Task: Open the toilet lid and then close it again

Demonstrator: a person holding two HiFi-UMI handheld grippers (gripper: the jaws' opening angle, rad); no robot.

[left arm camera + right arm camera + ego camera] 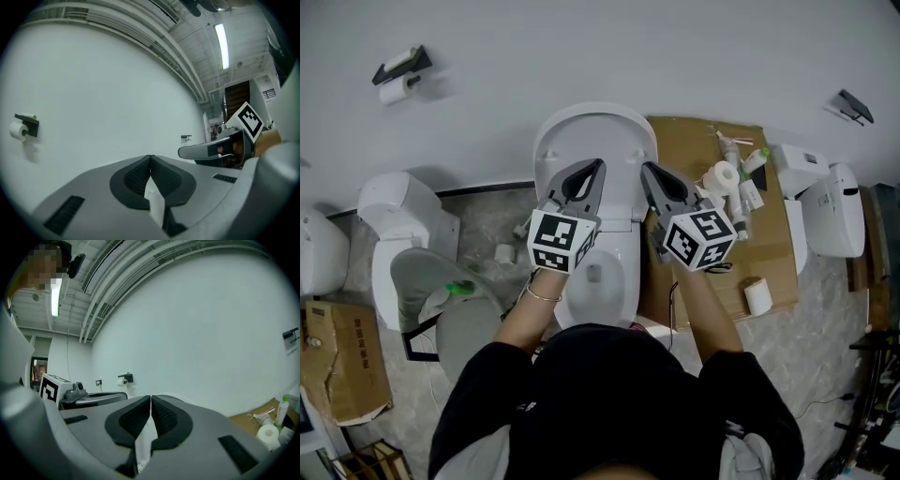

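Note:
The white toilet stands straight ahead with its lid [598,131] raised and leaning back toward the wall. Part of the bowl and seat [598,281] shows between the person's forearms. My left gripper [599,166] is held in front of the raised lid's left half, jaws shut with the tips meeting and nothing between them. My right gripper [645,169] is beside it at the lid's right edge, also shut and empty. In the left gripper view the left gripper [150,157] points up at the wall. The right gripper [150,397] does the same in the right gripper view.
A cardboard sheet [694,150] right of the toilet holds bottles and a paper roll [724,176]; another roll [757,296] sits lower. Other white toilets stand at left [398,220] and right [830,211]. A paper holder [398,75] hangs on the wall. A cardboard box [342,361] lies at lower left.

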